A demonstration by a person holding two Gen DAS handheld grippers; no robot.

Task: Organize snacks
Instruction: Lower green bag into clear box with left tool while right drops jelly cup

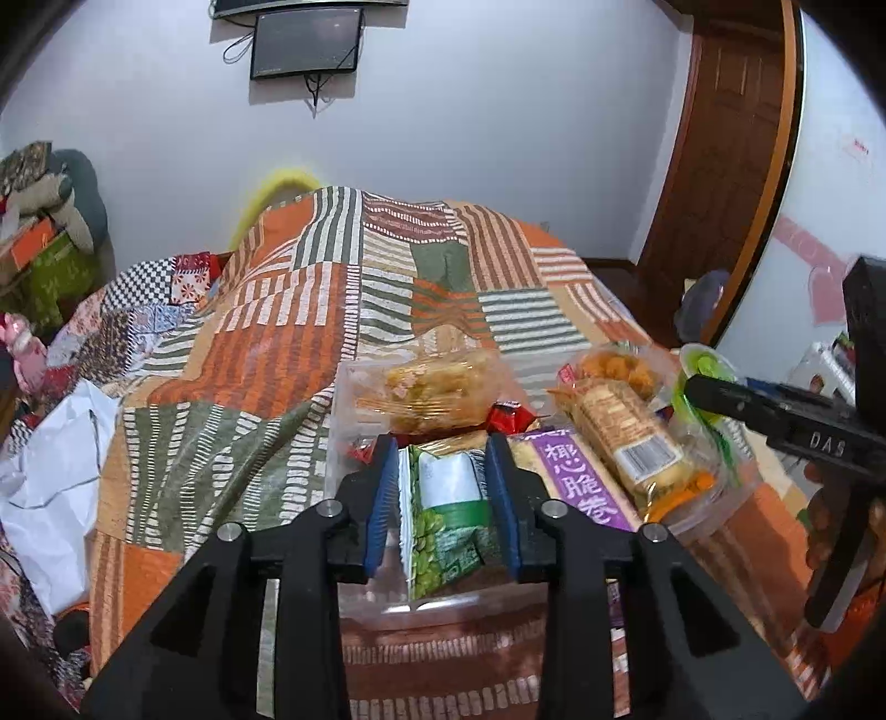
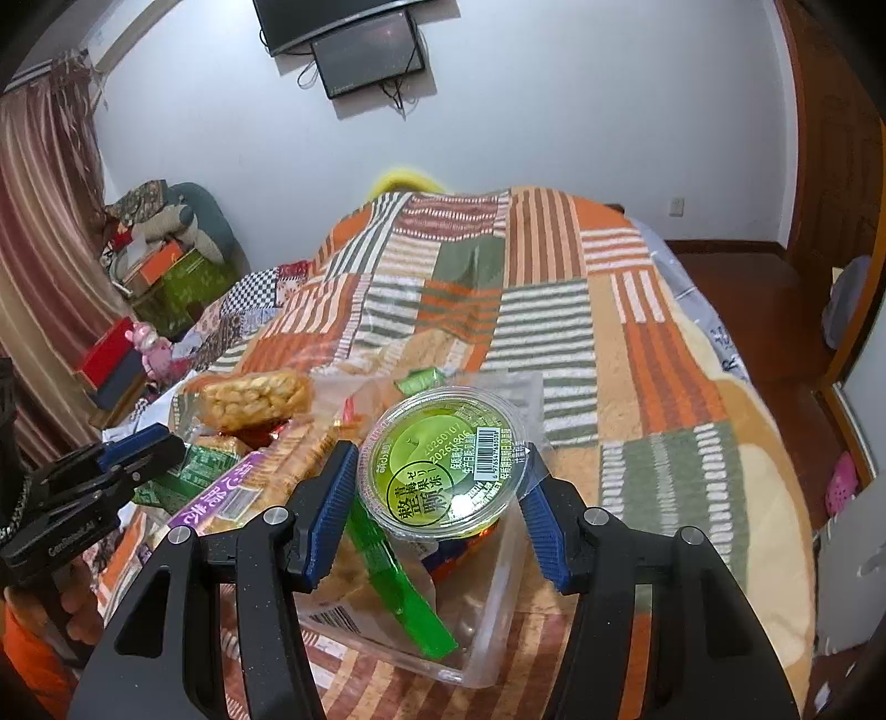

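The work surface is a bed (image 2: 653, 354) covered with a patchwork blanket (image 1: 266, 354) of orange, green and white striped panels; behind it stand a pale wall, a wall-mounted screen (image 1: 305, 41) and a brown wooden door (image 1: 720, 166), with a striped curtain (image 2: 39, 232) on the left of the right wrist view. A clear plastic container (image 2: 501, 598) sits on the blanket, filled with snack packs. The left gripper (image 1: 443, 498) has its jaws spread slightly, a green pea snack bag (image 1: 451, 531) standing between the blue pads without firm contact, over the container. The right gripper (image 2: 437, 498) pinches a round green jelly cup (image 2: 443, 459) with a printed foil lid, held above the container's right end
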